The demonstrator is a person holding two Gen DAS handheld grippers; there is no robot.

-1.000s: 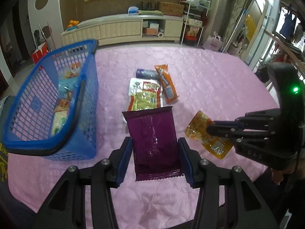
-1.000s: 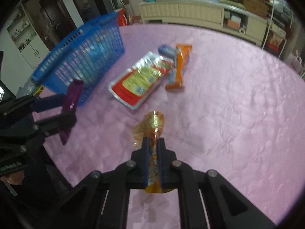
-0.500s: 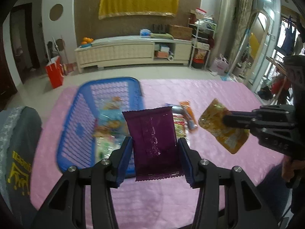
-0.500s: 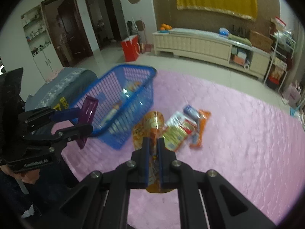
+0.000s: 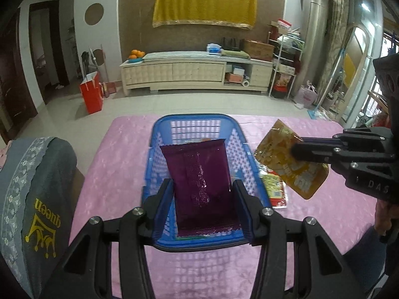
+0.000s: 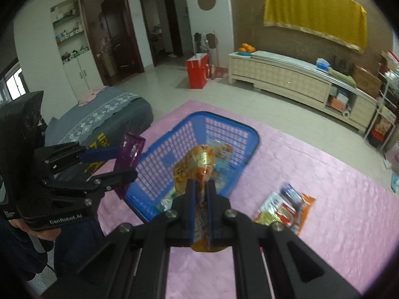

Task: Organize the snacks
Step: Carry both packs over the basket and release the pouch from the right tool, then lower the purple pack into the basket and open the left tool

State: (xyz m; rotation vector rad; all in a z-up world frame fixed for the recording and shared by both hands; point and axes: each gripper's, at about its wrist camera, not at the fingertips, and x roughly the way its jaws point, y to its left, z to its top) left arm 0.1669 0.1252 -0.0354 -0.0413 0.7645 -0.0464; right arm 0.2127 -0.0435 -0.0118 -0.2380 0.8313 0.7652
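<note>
- Snacks go one per gripper. Left wrist view: the left gripper [image 5: 203, 205] has its jaws clamped on the purple packet [image 5: 200, 182], held over the blue basket [image 5: 157, 159] on the pink surface [image 5: 117, 164]; it should release only once well inside the rim.
- Right wrist view: the right gripper [image 6: 199, 208], jaws clenched on the orange pouch [image 6: 197, 164], should wait its turn; more packets [image 6: 284, 209] lie on the surface beside the basket.

Left gripper [image 5: 204, 204]: black angular frame, silver screws, blue pads; white "GenRobot.AI" lettering on housing. Right gripper [image 6: 200, 206]: same black build, blue pads, silver screws
</note>
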